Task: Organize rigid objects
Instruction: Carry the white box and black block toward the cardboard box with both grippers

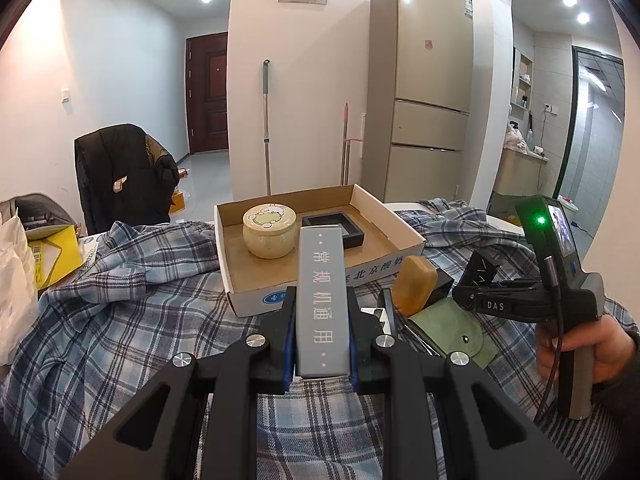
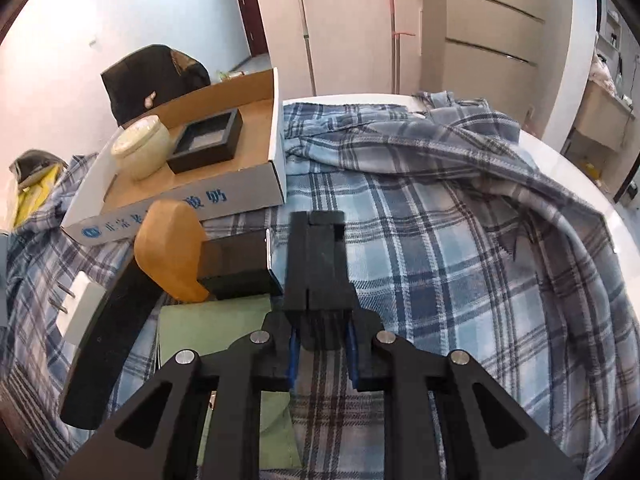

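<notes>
1. The plaid cloth (image 2: 440,240) covered the table from the near edge to the far one, bunched in folds at the far right.
2. The cardboard tray (image 1: 404,220) sat on the cloth at the far middle in my left view; in my right view it lay at the far left.
3. Inside the tray, a cream jar (image 1: 269,232) stood at the left with a black square box (image 1: 338,226) just beside it on the right, open side up.
4. My left gripper (image 1: 322,336) was clamped narrow on a long grey box (image 1: 321,304) with white lettering. The box pointed away from me, and its far end reached over the tray's near wall.
5. My right gripper (image 2: 320,344) was closed on a black clip-like piece (image 2: 318,264), held above the cloth just right of the loose pile. In the left view I saw a hand (image 1: 588,344) on that gripper's handle, at the right.
6. A black strap (image 2: 108,344) ran from near left toward the pile.
7. A tan case (image 2: 170,252) leaned against a dark box (image 2: 236,260), near the tray's front wall.
8. A green pouch (image 1: 452,332) with a snap lay flat on the cloth, nearer than the tan case.
9. A small white plug (image 2: 80,304) lay left of the strap.
</notes>
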Demonstrator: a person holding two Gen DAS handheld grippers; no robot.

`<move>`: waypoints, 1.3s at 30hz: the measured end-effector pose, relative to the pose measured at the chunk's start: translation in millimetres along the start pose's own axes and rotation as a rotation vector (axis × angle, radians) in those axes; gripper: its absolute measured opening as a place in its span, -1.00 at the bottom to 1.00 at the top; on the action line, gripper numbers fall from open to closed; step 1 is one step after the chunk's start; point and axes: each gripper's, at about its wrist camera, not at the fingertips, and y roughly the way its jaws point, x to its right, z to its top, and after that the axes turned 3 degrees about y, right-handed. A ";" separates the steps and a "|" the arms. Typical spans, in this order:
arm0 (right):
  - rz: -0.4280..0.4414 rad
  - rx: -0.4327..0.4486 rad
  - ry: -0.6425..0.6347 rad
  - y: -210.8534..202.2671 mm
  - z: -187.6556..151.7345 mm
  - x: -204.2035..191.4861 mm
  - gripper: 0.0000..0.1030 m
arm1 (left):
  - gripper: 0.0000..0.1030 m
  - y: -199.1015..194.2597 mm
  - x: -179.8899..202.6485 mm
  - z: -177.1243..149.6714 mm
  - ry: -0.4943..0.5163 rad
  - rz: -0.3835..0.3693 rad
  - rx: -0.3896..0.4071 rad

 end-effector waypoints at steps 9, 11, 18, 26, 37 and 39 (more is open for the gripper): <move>-0.040 0.083 -0.093 -21.2 0.8 -14.7 -0.68 | -0.59 0.2 -0.8 -0.4 -0.001 0.001 0.003; -0.057 0.162 -0.121 -36.3 2.1 -19.3 -0.68 | -0.59 0.1 -1.8 0.1 -0.004 0.002 0.006; -0.027 0.213 -0.137 -77.7 8.0 -32.4 -0.68 | -0.59 -14.5 -6.0 10.7 -0.045 0.020 0.024; -0.018 0.312 -0.200 -145.0 54.0 -73.1 -0.68 | -0.59 -47.7 -3.1 74.7 -0.023 0.126 0.087; 0.085 0.271 -0.164 -110.4 109.4 -120.9 -0.68 | -0.59 8.0 -33.5 136.4 -0.167 0.087 0.041; 0.080 0.266 -0.149 -89.3 113.1 -121.2 -0.68 | -0.59 25.3 -38.2 128.5 -0.167 0.093 0.017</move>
